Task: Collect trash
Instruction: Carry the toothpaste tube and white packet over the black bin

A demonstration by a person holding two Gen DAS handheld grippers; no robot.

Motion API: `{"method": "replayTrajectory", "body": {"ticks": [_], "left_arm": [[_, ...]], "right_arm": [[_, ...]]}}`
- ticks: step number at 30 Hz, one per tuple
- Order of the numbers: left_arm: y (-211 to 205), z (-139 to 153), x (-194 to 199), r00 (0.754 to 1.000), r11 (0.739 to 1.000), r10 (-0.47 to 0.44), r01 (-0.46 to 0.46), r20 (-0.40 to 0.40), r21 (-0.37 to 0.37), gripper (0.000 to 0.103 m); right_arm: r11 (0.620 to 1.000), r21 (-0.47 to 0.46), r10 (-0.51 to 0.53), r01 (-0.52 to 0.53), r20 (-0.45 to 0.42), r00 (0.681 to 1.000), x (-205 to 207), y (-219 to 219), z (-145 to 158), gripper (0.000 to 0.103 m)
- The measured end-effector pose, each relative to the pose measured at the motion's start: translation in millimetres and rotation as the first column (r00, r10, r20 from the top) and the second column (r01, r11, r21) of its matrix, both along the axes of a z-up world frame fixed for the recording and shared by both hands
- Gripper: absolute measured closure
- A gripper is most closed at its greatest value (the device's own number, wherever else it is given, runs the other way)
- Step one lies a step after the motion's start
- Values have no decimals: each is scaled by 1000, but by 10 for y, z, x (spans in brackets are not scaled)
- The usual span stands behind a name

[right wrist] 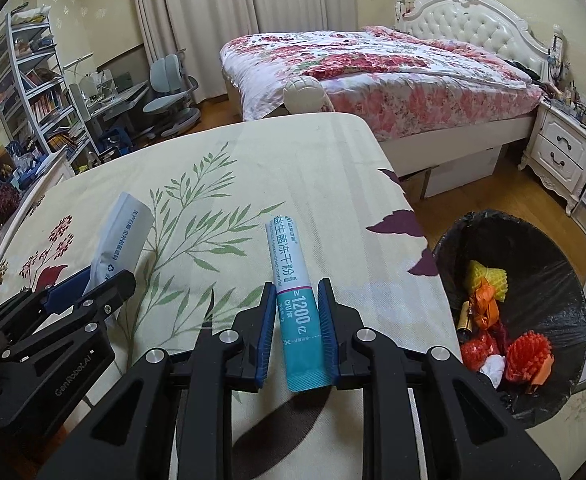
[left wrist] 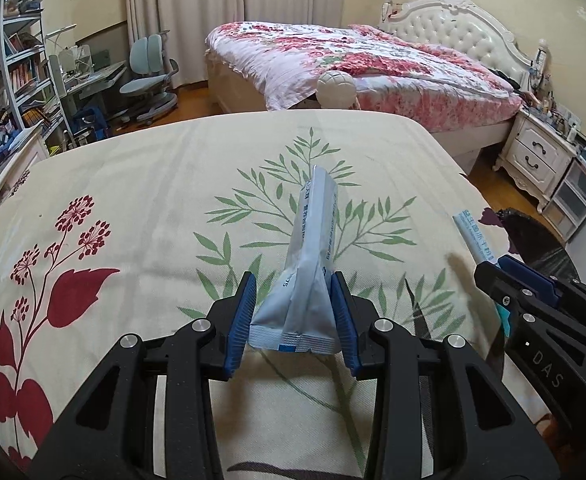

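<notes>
Both grippers holding trash above the tablecloth point(right wrist: 313, 160)
left gripper point(left wrist: 293, 312) pinches a grey packet point(left wrist: 311, 264), right gripper point(right wrist: 295, 328) pinches a teal sachet point(right wrist: 295, 296), bin point(right wrist: 553, 264) just right of the tablecloth

The left tool point(left wrist: 293, 316) pinches a grey sachet point(left wrist: 313, 264) above the leaf-printed surface point(left wrist: 133, 184); the right tool point(left wrist: 497, 276) grips a white stick pack point(left wrist: 473, 236).

The round black-lined trash bin point(right wrist: 533, 280) is mostly hidden behind the right gripper point(left wrist: 489, 270) in the left view. The small blue print on the crinkly grey packet point(left wrist: 313, 256) is too tiny to read.
</notes>
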State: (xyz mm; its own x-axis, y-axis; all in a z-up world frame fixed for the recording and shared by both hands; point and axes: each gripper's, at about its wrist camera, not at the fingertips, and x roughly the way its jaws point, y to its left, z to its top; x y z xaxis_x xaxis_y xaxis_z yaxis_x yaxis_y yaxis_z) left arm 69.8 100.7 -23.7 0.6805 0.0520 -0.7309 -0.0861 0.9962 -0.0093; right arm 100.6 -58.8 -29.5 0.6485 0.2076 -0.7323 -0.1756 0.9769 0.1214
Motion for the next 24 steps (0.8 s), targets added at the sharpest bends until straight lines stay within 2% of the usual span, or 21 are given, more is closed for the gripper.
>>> {"method": "replayTrajectory", "body": {"ticks": [11, 24], "left_arm": [[-433, 153, -209, 996, 997, -81, 81, 46, -6, 66], [-1170, 208, -146, 971, 974, -226, 227, 81, -3, 66]], "right_arm": [[998, 5, -70, 70, 52, 996, -303, -404, 143, 81], [963, -28, -264, 267, 83, 961, -387, -1202, 101, 80]]}}
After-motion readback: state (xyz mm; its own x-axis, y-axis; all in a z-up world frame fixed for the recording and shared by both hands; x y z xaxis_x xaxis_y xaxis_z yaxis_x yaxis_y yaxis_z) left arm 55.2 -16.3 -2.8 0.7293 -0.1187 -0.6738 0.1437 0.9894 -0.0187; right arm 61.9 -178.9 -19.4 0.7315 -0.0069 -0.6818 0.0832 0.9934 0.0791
